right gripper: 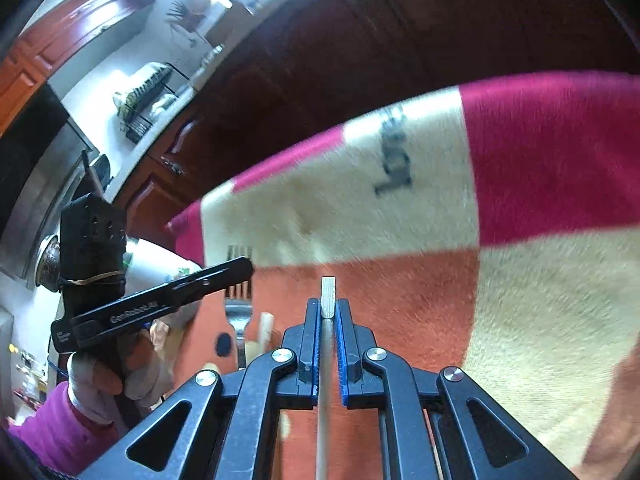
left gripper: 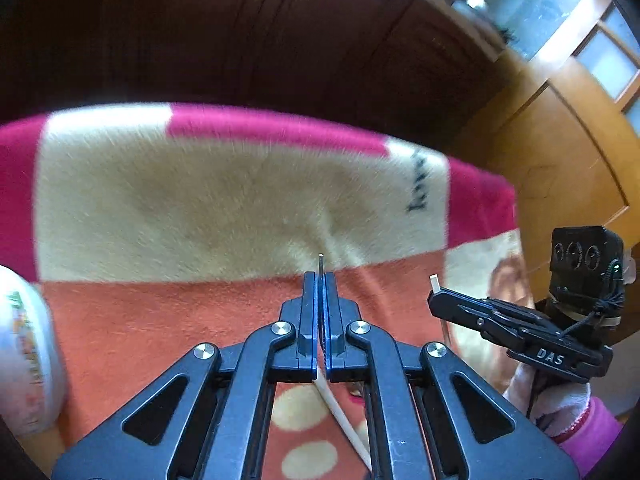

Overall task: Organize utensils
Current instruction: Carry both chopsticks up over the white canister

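We pinch the steel fork (right gripper: 239,307) edge-on in the left tool (left gripper: 320,276) and the pale wooden chopstick (right gripper: 328,298) in the right tool (right gripper: 328,308), both probably lifted clear of the fuzzy red-and-cream blanket (left gripper: 200,208) for sorting.

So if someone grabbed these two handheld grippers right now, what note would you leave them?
Left gripper: shut on the fork, at the tines.
Right gripper: shut on a wooden chopstick.
Both are over the blanket. Another pale stick lies on it, and a white container sits at its edge.
Done: both utensils gripped.
Left: put them away. Where they belong is not in view, and I cannot tell whether anything is sorted yet.
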Motion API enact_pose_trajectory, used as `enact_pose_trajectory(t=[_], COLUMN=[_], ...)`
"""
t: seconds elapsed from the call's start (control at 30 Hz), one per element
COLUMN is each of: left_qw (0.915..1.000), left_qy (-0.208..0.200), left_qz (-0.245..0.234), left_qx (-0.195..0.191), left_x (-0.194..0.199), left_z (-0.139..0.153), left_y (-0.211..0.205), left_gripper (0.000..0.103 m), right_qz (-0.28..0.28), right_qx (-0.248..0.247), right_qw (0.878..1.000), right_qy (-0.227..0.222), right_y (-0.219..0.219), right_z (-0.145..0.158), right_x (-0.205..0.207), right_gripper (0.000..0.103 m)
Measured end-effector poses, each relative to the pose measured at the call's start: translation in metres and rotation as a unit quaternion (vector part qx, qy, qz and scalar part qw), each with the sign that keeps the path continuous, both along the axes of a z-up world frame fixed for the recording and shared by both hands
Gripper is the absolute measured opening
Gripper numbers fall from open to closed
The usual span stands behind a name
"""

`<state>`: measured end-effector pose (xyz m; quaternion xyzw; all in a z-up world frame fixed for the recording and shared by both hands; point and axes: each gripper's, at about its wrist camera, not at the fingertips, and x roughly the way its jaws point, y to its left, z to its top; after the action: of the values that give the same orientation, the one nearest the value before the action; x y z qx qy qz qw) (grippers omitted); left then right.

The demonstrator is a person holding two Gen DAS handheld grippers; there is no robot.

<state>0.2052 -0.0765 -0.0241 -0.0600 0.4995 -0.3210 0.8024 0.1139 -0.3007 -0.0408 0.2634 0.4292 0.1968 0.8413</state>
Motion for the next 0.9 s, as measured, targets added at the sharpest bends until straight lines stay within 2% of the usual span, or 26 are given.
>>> enact_pose_trajectory(t=[0.3, 0.43, 0.57, 0.7, 0.77, 0.9], left_qw=[0.9950, 0.9915, 0.9857, 0.9757, 0.9681, 0.9519], left_qy=[-0.088, -0.116, -0.151, -0.193, -0.216, -0.252], left_qz=[0.017, 0.029, 0.060, 0.102, 0.127, 0.164], left_qx=[-0.043, -0.050, -0.045, -0.019, 0.007, 0.058], left_x=[-0.040, -0.056, -0.066, -0.069, -0.069, -0.069], left_z=[0.100, 0.141, 0.184, 0.218, 0.232, 0.240], left_y=[0.053, 0.080, 0.124, 0.168, 0.188, 0.214], left_gripper=[0.001, 0.001, 0.001, 0.001, 0.001, 0.001], right_qz=[0.012, 0.030, 0.048, 0.063, 0.061, 0.059], right_qx=[-0.030, -0.034, -0.027, -0.024, -0.024, -0.026], right_qw=[0.994, 0.988, 0.980, 0.967, 0.960, 0.949], right_qy=[-0.104, -0.146, -0.192, -0.246, -0.271, -0.308], right_y=[0.024, 0.049, 0.080, 0.132, 0.156, 0.208], right_z=[0.092, 0.133, 0.176, 0.221, 0.238, 0.257], right_x=[-0.026, -0.033, -0.034, -0.027, -0.021, 0.000], right_gripper=[0.006, 0.006, 0.006, 0.006, 0.006, 0.006])
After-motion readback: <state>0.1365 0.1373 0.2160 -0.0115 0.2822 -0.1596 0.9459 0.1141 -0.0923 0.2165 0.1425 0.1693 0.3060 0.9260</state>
